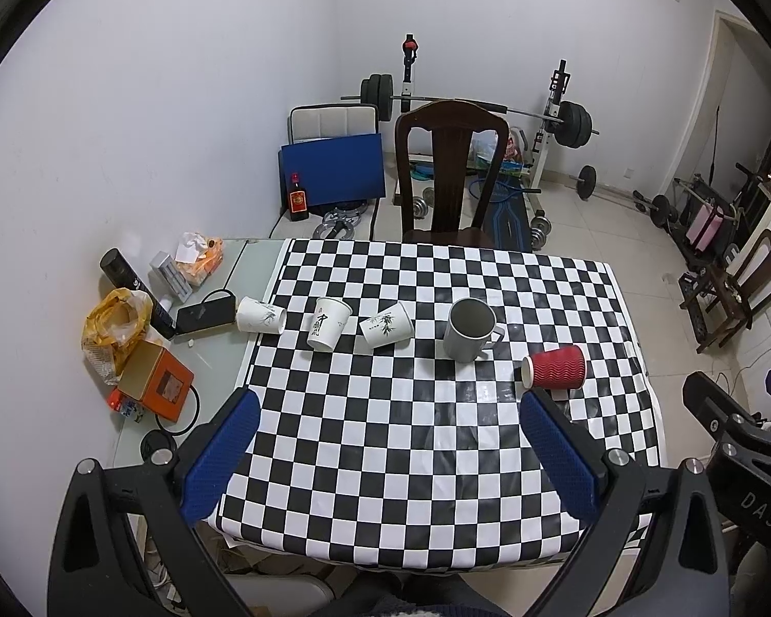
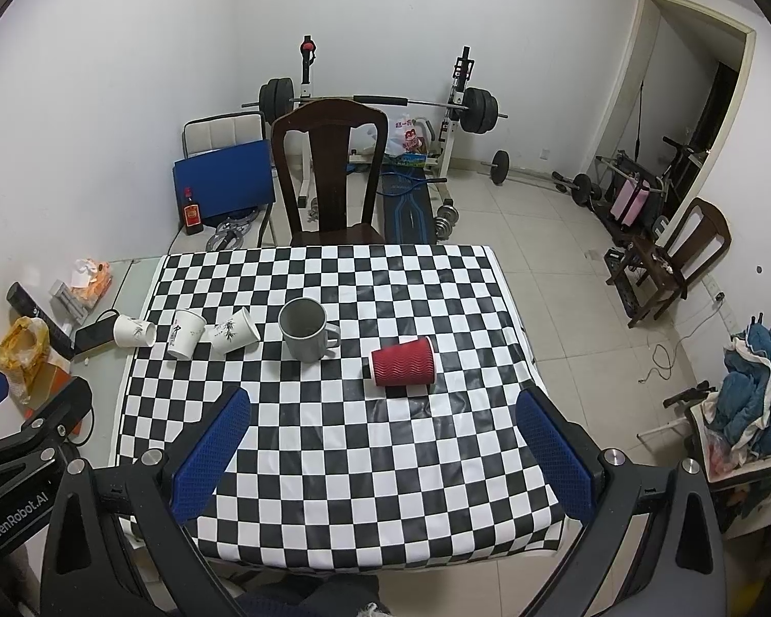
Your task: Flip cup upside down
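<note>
A grey mug (image 1: 469, 330) (image 2: 307, 329) stands upright, mouth up, near the middle of the checkered cloth (image 1: 411, 437) (image 2: 365, 442). A red ribbed paper cup (image 1: 555, 366) (image 2: 403, 361) lies on its side to its right. A white paper cup (image 1: 327, 323) (image 2: 186, 334) stands tilted to the left. Two more white cups (image 1: 386, 325) (image 1: 260, 314) lie on their sides. My left gripper (image 1: 388, 455) and my right gripper (image 2: 380, 457) are both open and empty, held above the near part of the table.
A dark wooden chair (image 1: 450, 175) (image 2: 329, 175) stands at the far table edge. Clutter sits on the left strip: orange box (image 1: 157, 383), yellow bag (image 1: 110, 329), black case (image 1: 205, 314), tissue pack (image 1: 200, 254). Weight bench and barbell (image 1: 488, 108) stand behind.
</note>
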Action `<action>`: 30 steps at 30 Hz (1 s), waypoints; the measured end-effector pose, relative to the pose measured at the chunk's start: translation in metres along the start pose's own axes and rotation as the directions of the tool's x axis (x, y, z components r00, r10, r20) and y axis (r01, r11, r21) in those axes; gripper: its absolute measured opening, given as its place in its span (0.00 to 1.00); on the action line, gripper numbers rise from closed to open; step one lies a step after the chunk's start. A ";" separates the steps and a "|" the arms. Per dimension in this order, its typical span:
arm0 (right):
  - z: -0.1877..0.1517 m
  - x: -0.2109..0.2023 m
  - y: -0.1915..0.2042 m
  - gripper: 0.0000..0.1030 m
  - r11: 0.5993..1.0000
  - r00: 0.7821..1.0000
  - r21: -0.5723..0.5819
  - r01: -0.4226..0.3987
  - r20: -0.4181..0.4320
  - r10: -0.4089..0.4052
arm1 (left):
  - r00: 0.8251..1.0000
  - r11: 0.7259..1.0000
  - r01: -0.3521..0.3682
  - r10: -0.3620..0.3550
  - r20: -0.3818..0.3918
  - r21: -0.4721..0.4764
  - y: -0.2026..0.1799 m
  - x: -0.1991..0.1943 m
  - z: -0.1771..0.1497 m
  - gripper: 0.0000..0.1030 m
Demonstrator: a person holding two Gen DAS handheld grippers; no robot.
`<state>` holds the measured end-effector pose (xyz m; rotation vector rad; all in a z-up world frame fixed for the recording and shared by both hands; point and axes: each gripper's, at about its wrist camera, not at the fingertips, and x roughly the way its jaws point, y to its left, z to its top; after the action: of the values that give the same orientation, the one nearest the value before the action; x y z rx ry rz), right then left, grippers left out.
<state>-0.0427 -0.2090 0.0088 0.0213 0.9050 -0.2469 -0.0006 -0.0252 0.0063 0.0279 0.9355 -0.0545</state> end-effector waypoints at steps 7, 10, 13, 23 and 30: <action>-0.001 0.000 0.001 1.00 1.000 1.000 0.003 -0.001 0.000 0.001 | 1.000 1.000 0.001 -0.001 0.003 0.002 0.001 0.000 -0.001 1.00; -0.002 0.001 0.000 1.00 1.000 1.000 0.003 -0.001 0.001 0.001 | 1.000 1.000 0.002 -0.002 0.002 0.003 0.001 0.000 -0.001 1.00; -0.001 0.000 0.001 1.00 1.000 1.000 0.001 0.000 -0.002 0.000 | 1.000 1.000 0.005 -0.005 0.001 0.004 -0.002 0.000 -0.001 1.00; -0.008 0.017 -0.001 1.00 1.000 0.999 0.027 -0.008 -0.032 0.008 | 0.999 1.000 0.003 -0.004 0.039 0.019 -0.009 0.013 0.009 1.00; -0.013 0.089 -0.016 1.00 0.996 0.992 0.078 0.044 -0.125 -0.034 | 0.998 0.996 -0.055 0.052 0.037 0.071 -0.013 0.088 0.015 1.00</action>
<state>-0.0036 -0.2413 -0.0671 0.0947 1.0190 -0.3209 0.0624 -0.0423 -0.0559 0.1184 0.8967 -0.0388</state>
